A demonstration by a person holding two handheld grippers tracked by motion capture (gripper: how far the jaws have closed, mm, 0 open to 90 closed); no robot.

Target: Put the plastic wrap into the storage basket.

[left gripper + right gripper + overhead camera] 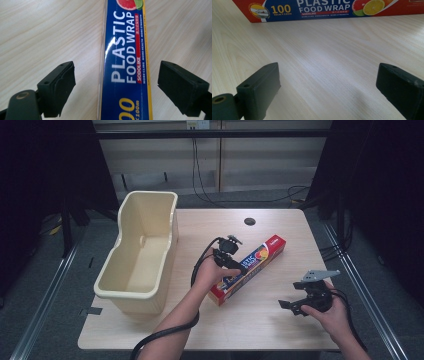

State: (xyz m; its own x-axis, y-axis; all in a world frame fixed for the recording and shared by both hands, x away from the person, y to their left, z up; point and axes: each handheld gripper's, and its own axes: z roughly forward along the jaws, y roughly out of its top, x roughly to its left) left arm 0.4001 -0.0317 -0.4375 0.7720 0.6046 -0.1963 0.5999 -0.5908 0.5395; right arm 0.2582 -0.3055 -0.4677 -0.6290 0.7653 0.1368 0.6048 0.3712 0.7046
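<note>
A cream bin [137, 255] stands on the left part of the table [260, 325], open side up and empty as far as the high view shows. Just to its right, the left gripper [235, 268] sits over the wrap box [248, 268], a long red-and-blue carton lying flat and slanting from near the table's middle up toward the far right. In the left gripper view the box [125, 62] runs straight up between the two jaws, with bare table showing on either side of it; the jaws straddle the carton with gaps on both sides, so nothing is gripped yet. Farther right, the right gripper [295, 306] rests low near the table's near-right corner, well apart from the box. Its own view shows its jaws spread wide over bare wood, with the carton [324, 7] lying across the far edge of that picture.

The step in hand looks like the grasp on the box: the left gripper is lined up across the carton's width near its nearer half. The next move probably calls for closing the jaws squarely on the two long sides until the pads press. Since the hold sits off the middle, the far end may sag on lifting. The bin nearby seems the likely place for it.
</note>
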